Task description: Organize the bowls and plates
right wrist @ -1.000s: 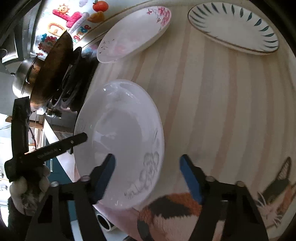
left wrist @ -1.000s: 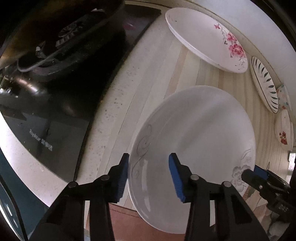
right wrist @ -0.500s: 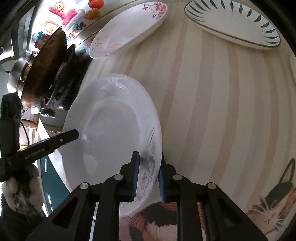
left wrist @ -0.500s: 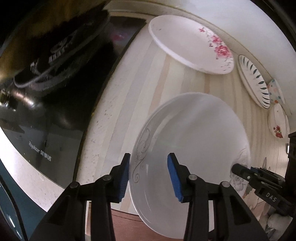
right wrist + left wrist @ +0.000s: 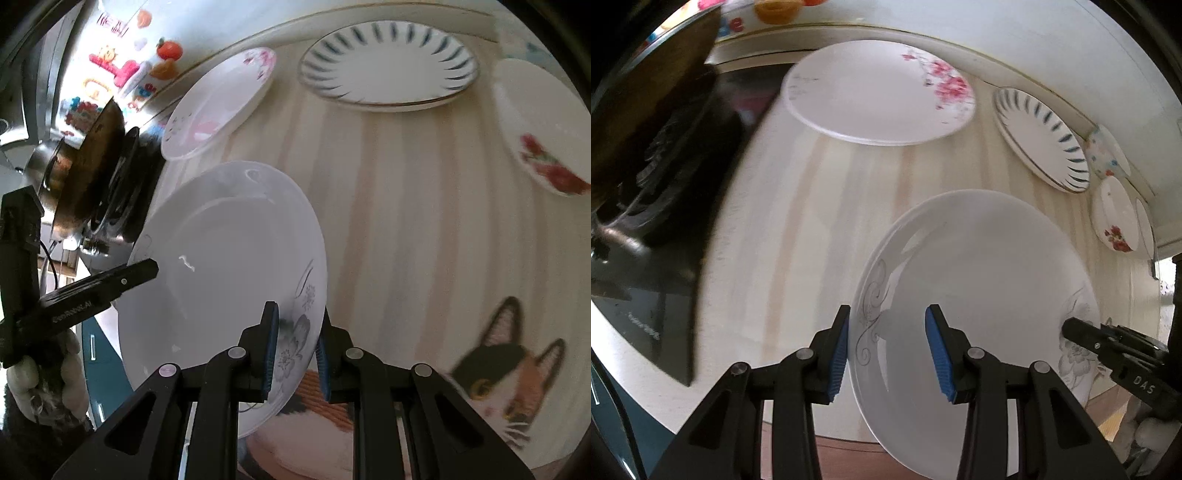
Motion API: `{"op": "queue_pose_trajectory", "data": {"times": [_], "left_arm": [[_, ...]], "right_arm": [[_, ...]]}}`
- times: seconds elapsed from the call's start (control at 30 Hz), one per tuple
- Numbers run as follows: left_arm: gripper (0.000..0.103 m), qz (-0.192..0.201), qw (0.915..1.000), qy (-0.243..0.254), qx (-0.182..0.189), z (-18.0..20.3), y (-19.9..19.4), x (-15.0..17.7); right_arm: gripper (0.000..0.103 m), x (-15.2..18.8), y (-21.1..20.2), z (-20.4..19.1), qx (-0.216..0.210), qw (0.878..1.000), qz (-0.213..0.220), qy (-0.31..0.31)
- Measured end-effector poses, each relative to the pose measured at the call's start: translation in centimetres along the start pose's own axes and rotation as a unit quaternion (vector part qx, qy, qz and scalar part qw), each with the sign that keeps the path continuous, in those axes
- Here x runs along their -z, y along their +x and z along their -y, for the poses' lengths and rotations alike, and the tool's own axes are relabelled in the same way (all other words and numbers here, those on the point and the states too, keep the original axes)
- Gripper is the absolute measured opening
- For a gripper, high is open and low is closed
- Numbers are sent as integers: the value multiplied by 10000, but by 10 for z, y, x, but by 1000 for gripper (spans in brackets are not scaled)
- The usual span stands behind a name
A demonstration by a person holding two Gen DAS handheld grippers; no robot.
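The counter (image 5: pixel 812 206) carries the dishes. The grey-flowered plate (image 5: pixel 979 295) is tilted above its near edge: the right gripper (image 5: pixel 294 341) jaws are clenched on its rim; the left gripper (image 5: pixel 886 350) jaws are released, straddling the opposite rim. Best keep it level and rims aligned when stacking.

Count:
- pink-blossom plate (image 5: pixel 879 96): one
- striped plate (image 5: pixel 1041 140): one
- smaller dishes (image 5: pixel 1115 218): at least three, partly hidden

Your right gripper (image 5: pixel 293 347) hid part of the grey-flower plate (image 5: pixel 229 273) rim between its pads. The plate's lower edge ran behind your left gripper (image 5: pixel 886 349) arms. The cooktop (image 5: pixel 653 206) smeared with motion blur. The cat mat (image 5: pixel 491 373) was cut off at frame bottom. The red-flower bowl (image 5: pixel 535 125) blurred at the right edge.
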State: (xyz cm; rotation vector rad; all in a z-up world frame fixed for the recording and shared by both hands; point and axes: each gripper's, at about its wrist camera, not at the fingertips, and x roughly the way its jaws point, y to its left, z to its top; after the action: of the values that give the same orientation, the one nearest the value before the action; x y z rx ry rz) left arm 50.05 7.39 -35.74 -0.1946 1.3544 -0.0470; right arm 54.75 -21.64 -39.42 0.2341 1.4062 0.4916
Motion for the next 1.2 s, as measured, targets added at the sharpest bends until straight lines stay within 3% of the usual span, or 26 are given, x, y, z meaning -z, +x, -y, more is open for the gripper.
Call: {"op": "queue_pose_trajectory", "data": {"times": [0.3,0.53,1.0,1.1,1.2], "left_arm": [[37,-90,9990,389,176,60,18,-7],[37,-172,9978,642,53,89,33,-5],[37,-301,9965,750,-222,100,39,9],[37,-256,9972,645,-269,96,27,7],[37,-113,9989,392,-251,87,7,3]], "right_arm": [[21,6,-44,53,167,9989,355,247],[21,16,-48,87,286,9978,349,490],[21,30,-36,104,190,9979,128,605],[21,32,-31,112,51,9969,-92,777],[21,33,-47,118,4,9960,-46,892]]}}
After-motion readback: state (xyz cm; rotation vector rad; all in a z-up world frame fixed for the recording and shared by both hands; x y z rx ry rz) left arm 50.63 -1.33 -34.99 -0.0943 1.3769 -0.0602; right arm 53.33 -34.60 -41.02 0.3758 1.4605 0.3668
